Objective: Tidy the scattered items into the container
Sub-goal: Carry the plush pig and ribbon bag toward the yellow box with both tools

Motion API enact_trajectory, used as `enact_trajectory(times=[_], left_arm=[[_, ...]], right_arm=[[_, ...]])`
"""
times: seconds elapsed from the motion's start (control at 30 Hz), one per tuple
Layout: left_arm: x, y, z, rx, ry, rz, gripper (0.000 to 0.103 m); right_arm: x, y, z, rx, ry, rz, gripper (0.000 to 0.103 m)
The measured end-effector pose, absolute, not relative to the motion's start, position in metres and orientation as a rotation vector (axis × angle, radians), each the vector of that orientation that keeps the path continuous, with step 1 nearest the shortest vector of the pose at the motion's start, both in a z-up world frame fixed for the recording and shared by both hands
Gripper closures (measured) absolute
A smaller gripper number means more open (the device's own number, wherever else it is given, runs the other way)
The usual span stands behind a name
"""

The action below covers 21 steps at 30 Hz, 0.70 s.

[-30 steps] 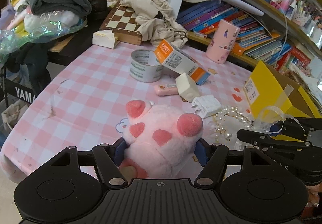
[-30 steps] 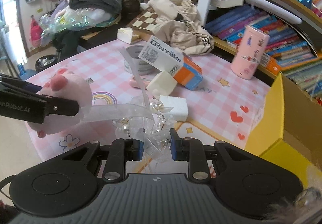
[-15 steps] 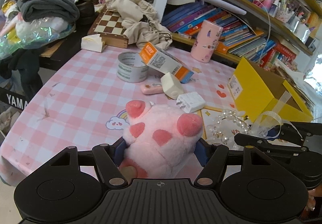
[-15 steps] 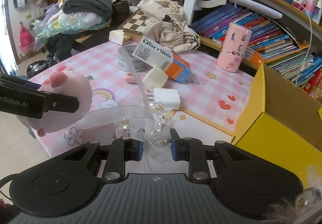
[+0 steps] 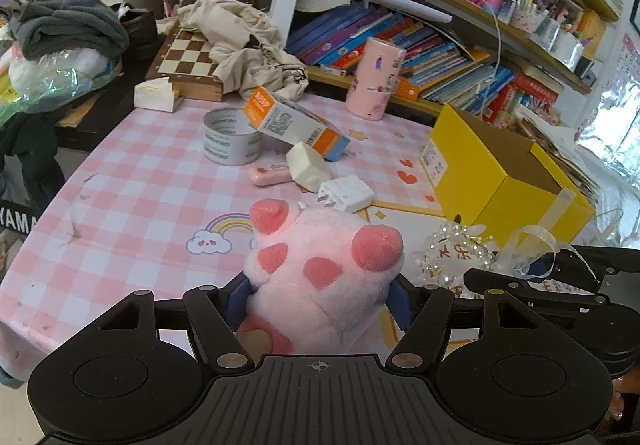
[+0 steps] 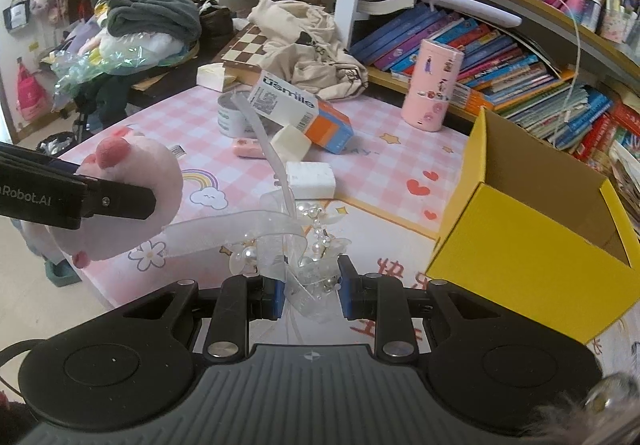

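I hold one pink plush toy (image 5: 324,277) pinched in my left gripper (image 5: 320,297), one pearl ribbon ornament (image 6: 308,257) clamped in my right gripper (image 6: 310,293); one yellow box (image 6: 532,245) sits right of frame.

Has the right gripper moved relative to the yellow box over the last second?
Yes. The right gripper, shut on the pearl bow, has come closer to the yellow box, which now looms larger in its view.

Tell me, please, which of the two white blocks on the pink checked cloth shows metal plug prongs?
The flat white charger block, nearest the pink plush toy; two prongs stick out of its left end. The tilted white block beside the orange-ended carton shows none.
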State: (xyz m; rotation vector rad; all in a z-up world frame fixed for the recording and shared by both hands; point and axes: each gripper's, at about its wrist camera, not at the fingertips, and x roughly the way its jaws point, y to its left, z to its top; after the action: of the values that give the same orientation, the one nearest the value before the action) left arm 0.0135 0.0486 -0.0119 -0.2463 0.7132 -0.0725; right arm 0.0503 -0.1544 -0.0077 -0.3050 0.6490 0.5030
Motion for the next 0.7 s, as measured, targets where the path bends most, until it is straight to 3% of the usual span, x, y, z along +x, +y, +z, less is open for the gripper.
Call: enact_trajectory(times=[0.7], left_arm=[[-0.006, 0.026, -0.005, -0.204, 0.693, -0.153, 0.035]], right_arm=[[0.016, -0.181, -0.005, -0.248, 0.627, 0.403, 0.079]])
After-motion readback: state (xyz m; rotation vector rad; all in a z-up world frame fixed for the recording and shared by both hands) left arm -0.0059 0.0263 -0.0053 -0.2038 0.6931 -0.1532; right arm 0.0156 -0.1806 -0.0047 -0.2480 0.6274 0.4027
